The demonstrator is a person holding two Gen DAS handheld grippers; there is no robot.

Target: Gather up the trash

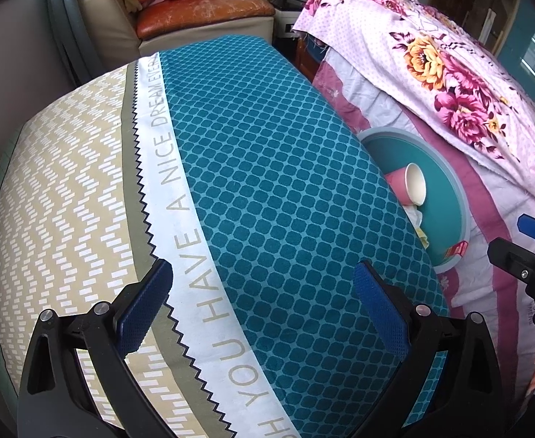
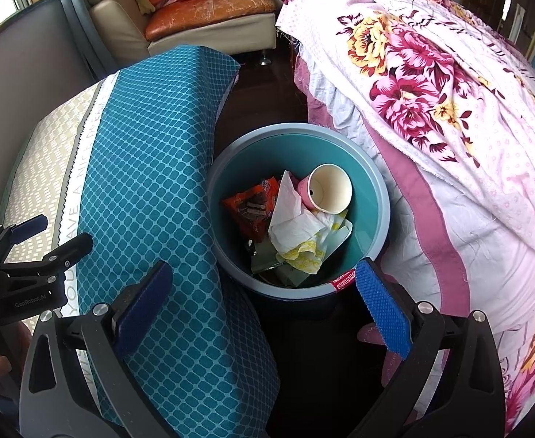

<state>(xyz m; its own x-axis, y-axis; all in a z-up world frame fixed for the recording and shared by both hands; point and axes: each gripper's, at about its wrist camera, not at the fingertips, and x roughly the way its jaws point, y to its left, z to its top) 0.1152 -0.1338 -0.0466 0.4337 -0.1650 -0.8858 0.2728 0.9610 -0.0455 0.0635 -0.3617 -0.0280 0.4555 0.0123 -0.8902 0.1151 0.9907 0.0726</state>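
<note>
While both tongs, left and right, stand spread and empty, I note the trash lies in the bin: paper cup light, crushable, best pinched at its rim; tissue soft.

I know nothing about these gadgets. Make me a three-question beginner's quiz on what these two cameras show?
1. True or false: the right gripper is holding a piece of trash.
2. Which lies in the bin? A) pink paper cup B) glass bottle C) shoe
3. Fill in: the left gripper hovers over a patterned ____.

Key:
1. False; its jaws stand open and empty above the bin.
2. A; the pink paper cup lies tipped on crumpled white paper, beside an orange wrapper.
3. Pillow.
</note>
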